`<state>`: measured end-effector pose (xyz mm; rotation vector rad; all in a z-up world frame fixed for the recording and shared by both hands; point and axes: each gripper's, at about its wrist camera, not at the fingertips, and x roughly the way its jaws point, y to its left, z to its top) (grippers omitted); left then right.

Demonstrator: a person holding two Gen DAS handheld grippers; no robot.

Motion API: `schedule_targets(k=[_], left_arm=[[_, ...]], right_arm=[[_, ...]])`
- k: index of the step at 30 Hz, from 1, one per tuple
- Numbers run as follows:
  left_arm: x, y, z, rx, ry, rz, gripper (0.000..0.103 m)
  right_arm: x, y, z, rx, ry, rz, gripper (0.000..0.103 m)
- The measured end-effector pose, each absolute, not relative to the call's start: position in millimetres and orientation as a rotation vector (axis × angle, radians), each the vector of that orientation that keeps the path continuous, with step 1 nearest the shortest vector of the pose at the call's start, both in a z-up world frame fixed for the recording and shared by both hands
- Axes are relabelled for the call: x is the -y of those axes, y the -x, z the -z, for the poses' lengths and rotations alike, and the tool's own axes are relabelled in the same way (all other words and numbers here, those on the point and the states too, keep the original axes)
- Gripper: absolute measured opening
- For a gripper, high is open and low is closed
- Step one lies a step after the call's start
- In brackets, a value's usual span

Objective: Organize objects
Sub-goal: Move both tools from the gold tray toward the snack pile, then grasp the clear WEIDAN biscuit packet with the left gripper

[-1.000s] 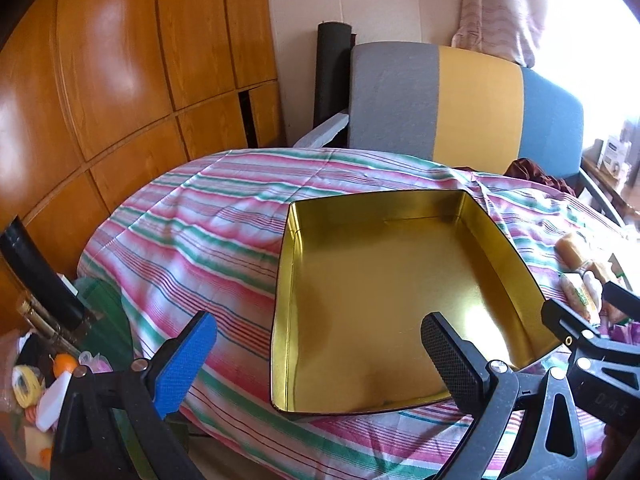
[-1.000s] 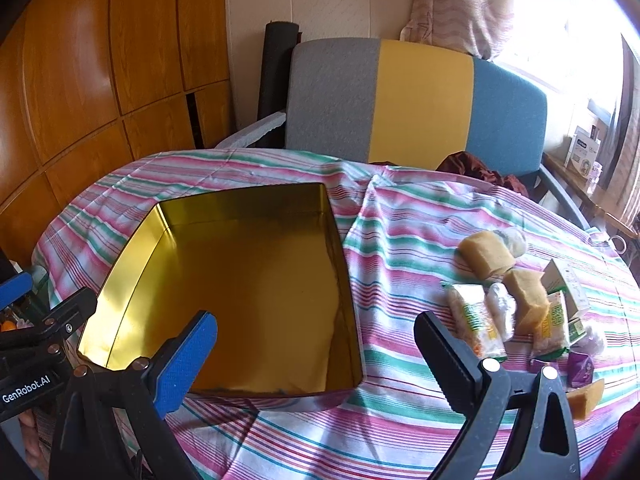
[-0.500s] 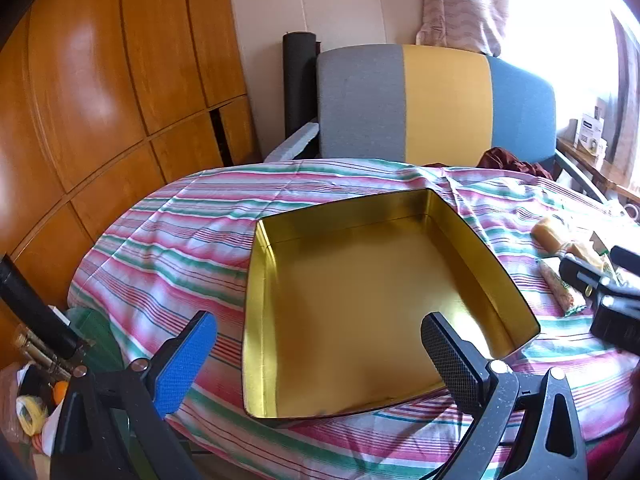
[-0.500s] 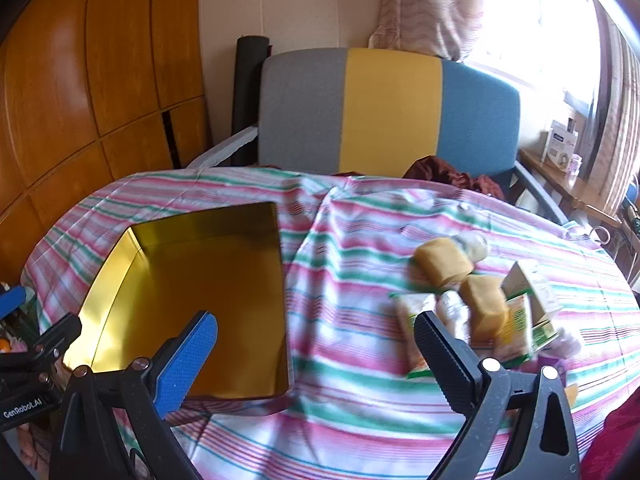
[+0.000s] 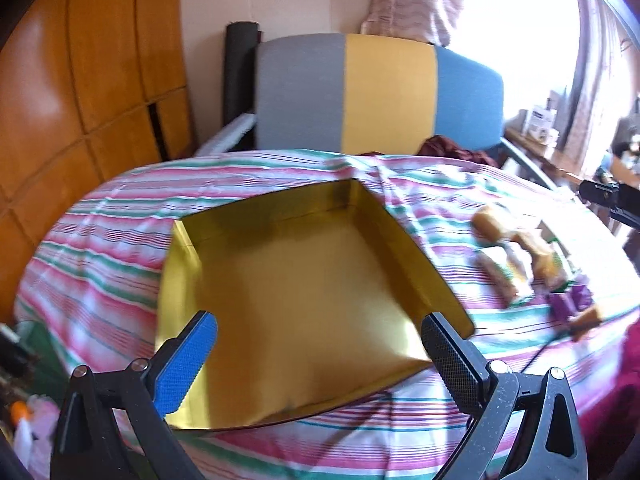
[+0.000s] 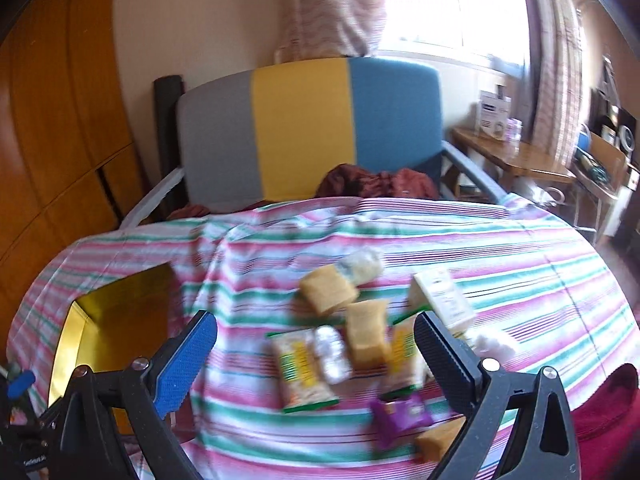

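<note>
A gold tin tray point(image 5: 296, 304) lies empty on the striped tablecloth point(image 5: 100, 240); its left part also shows in the right wrist view point(image 6: 116, 320). A pile of wrapped snacks lies to its right: tan cakes point(image 6: 328, 292), a green-yellow packet point(image 6: 300, 368), a white box point(image 6: 440, 300), a purple wrapper point(image 6: 400, 412). The pile also shows in the left wrist view point(image 5: 520, 256). My left gripper point(image 5: 316, 356) is open and empty over the tray's near edge. My right gripper point(image 6: 312, 352) is open and empty just above the snack pile.
A grey, yellow and blue chair point(image 6: 312, 128) stands behind the table with red cloth point(image 6: 376, 184) on it. Wooden panels point(image 5: 80, 80) are at the left. A wooden side table point(image 6: 516, 156) with boxes stands at the right by the window.
Both grippers have swung to the right. The right gripper now faces the snack pile instead of the tray. Both stay open and empty.
</note>
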<state>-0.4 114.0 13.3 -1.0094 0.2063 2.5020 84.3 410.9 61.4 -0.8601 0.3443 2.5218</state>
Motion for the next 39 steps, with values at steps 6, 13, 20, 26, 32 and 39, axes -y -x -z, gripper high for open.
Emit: schedule_targets(k=[6,13,20,26,32,39], left_arm=[[-151.0,-3.1,-17.0,-0.270,0.958,-2.397,0.102],[-205.5,8.3,-18.1,-0.245,1.034,-2.217,0.100],[-279.0,4.1,-7.4,-0.382,1.048,-2.078,0.096],[-341.4,18.0,29.3,-0.452,1.185,-1.975,0.086],[-379.5,36.2,61.5,-0.480,1.285,-1.949,0.079],[-401.6,51.7,83.8,-0.453,1.348,-1.948,0.072]], right_arm=[[-472.4,-106.2,-65.7,-0.409,0.788,-2.388,0.101],[-525.4,-130.9,-35.5,-0.510,0.724,-2.282,0.101],[-543.4,-146.5,-3.4,-0.737,0.685,-2.278,0.101],[-550.9,-153.7,-2.3,-0.796,0.654,-2.287,0.101],[-550.8,-151.8,-0.9,-0.814,0.660,-2.304,0.101],[-555.3,-154.0,2.3,-0.860,0.661,-2.297,0.101]])
